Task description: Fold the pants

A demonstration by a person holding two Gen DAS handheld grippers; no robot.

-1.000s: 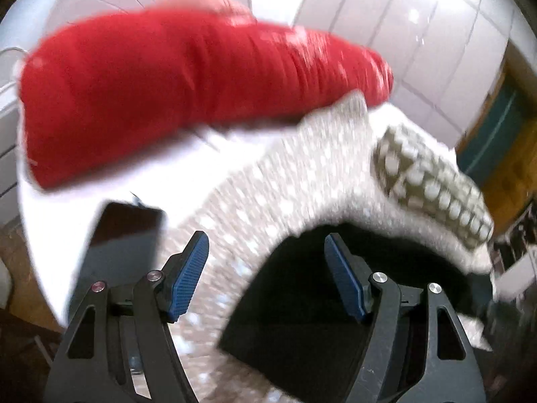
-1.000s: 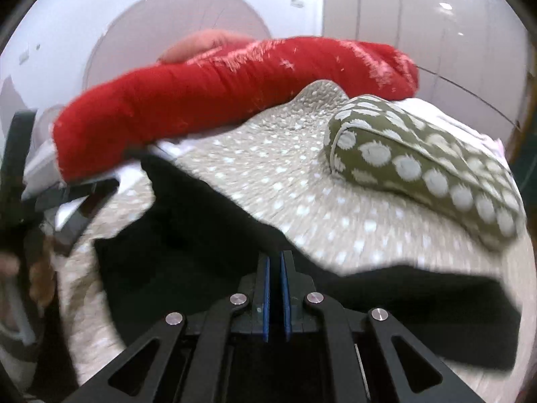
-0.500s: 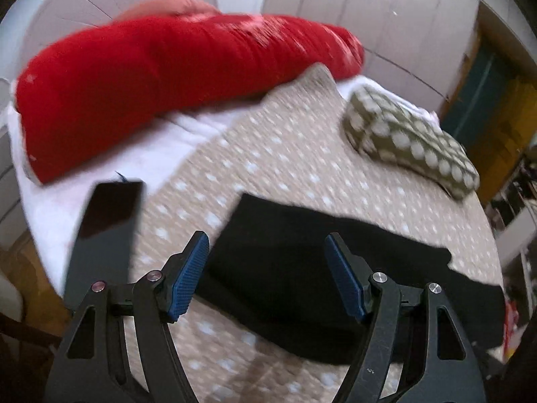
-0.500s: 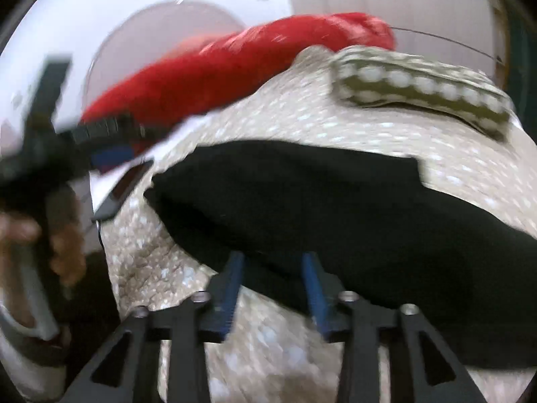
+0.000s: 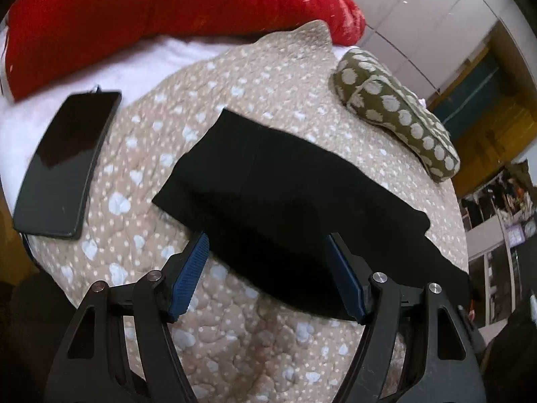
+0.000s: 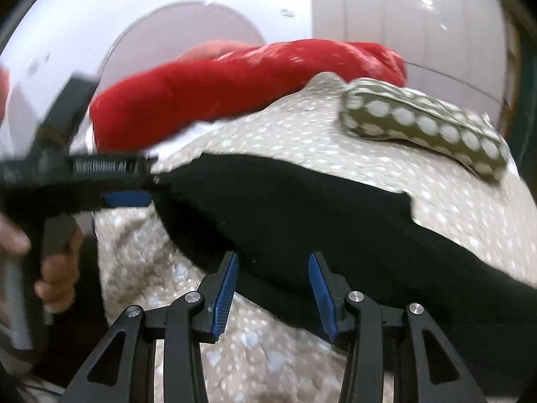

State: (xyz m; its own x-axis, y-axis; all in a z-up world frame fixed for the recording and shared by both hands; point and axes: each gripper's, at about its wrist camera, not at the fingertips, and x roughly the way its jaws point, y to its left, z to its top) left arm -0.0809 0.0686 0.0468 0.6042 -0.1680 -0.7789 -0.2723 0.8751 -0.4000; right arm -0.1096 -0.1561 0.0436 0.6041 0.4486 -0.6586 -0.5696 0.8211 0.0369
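The black pants (image 5: 295,201) lie flat on the bed, a long dark strip stretched out ahead of both sets of fingers, the near hem just beyond the tips. They look soft, thin and limp, light enough to lift with a pinch. My guess is they will sag and drag unless taken at a corner or along the hem, where the doubled cloth gives the pads something to bite.

The left gripper (image 5: 268,275) stands wide with nothing between its fingers. The right gripper (image 6: 273,288) has just been opening and is now about half spread, also empty, its tips poised over the pants' near edge.

The quilted bedspread (image 5: 255,342), beige with pale spots, is padded and may bunch. Left of the left fingers lies a phone (image 5: 67,164); beyond the pants sit a spotted cushion (image 5: 396,114) and a red bolster (image 5: 161,13) against pale walls.
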